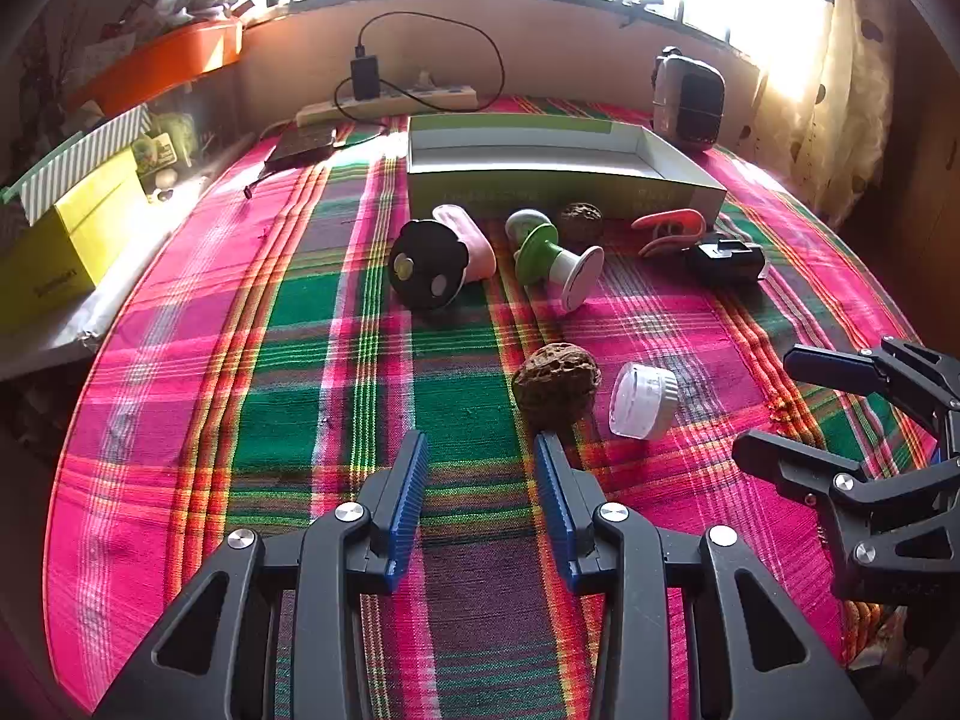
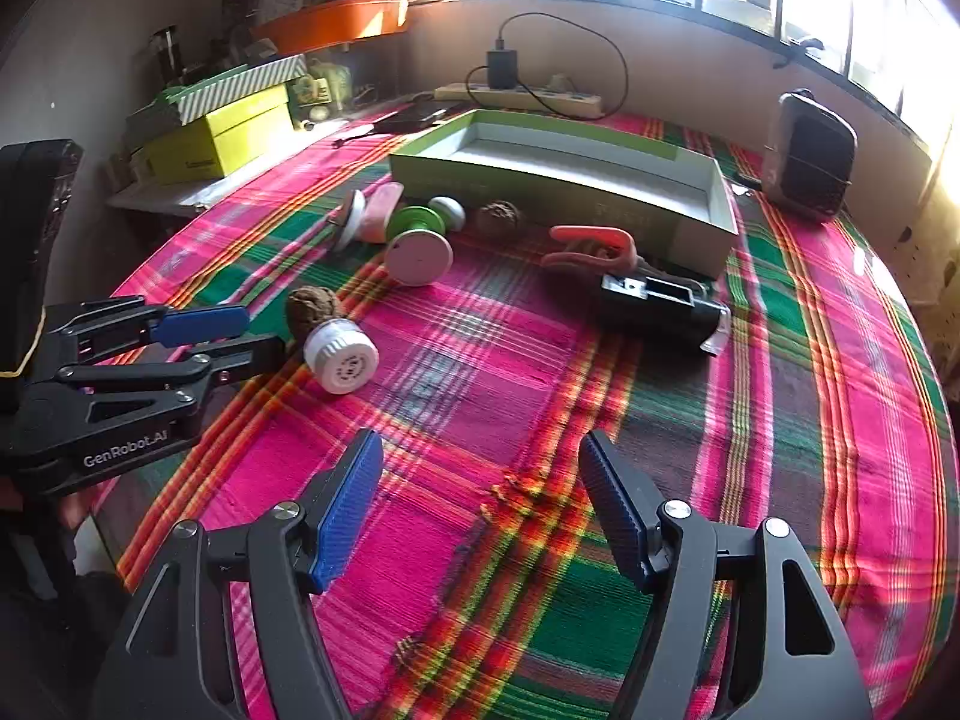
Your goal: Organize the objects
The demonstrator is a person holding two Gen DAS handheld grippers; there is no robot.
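Observation:
An open green box (image 1: 564, 183) (image 2: 558, 180) lies at the back of the plaid cloth. Before it lie a black and pink toy (image 1: 429, 261), a green and white gadget (image 1: 555, 258) (image 2: 417, 240), a small walnut (image 1: 580, 221) (image 2: 498, 217), an orange clip (image 1: 666, 228) (image 2: 594, 246) and a black device (image 1: 726, 258) (image 2: 657, 300). Nearer lie a large walnut (image 1: 557, 384) (image 2: 313, 307) and a white cap (image 1: 642, 399) (image 2: 341, 357). My left gripper (image 1: 480, 462) (image 2: 252, 333) is open and empty, just short of the large walnut. My right gripper (image 2: 480, 474) (image 1: 771, 402) is open and empty over bare cloth.
A power strip with charger (image 1: 384, 99) (image 2: 522, 93) and a grey speaker (image 1: 687, 102) (image 2: 810, 156) stand at the back. Yellow boxes (image 1: 60, 240) (image 2: 216, 138) and an orange tray (image 1: 162, 60) sit on the left shelf. A dark flat item (image 1: 300, 147) lies back left.

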